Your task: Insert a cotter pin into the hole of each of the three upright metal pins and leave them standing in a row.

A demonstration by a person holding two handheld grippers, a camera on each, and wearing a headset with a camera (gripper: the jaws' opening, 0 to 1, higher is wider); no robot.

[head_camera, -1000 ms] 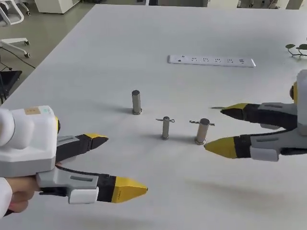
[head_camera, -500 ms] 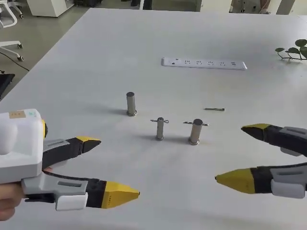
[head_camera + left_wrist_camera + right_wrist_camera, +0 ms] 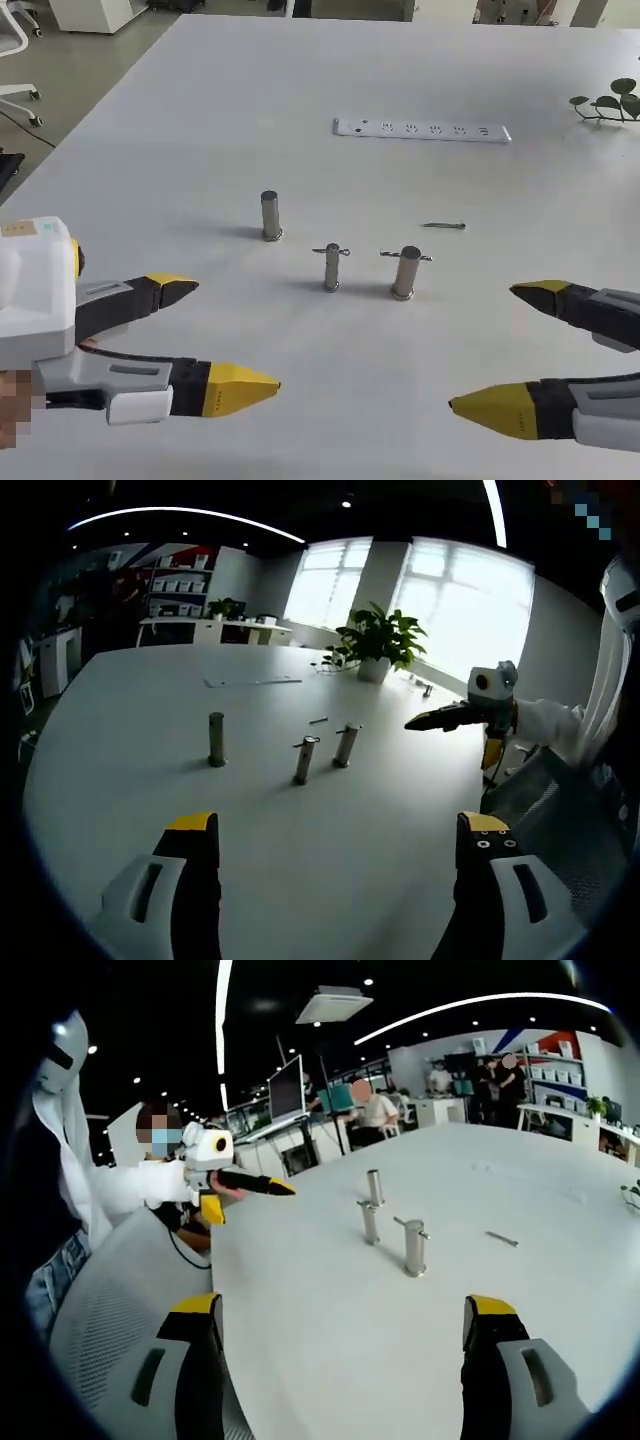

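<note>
Three upright metal pins stand on the white table [image 3: 300, 100]. The left pin [image 3: 270, 215] has no cotter pin through it. A cotter pin crosses the top of the middle pin [image 3: 331, 266] and of the right pin [image 3: 405, 272]. A loose cotter pin [image 3: 444, 226] lies flat behind the right pin. My left gripper [image 3: 218, 335] hovers open at the near left, nothing between its fingers. My right gripper [image 3: 505, 350] hovers open at the near right, also holding nothing. The pins appear again in the left gripper view [image 3: 304, 759] and the right gripper view [image 3: 413, 1247].
A white power strip [image 3: 421, 129] lies farther back on the table. A small plant sprig [image 3: 604, 104] sits at the right edge. Office chairs [image 3: 15, 40] stand off the table's left side. People sit at desks in the right gripper view.
My right gripper has pulled back from the right pin toward the near right edge. The left gripper has drifted slightly left and down. The camera has shifted a little.
</note>
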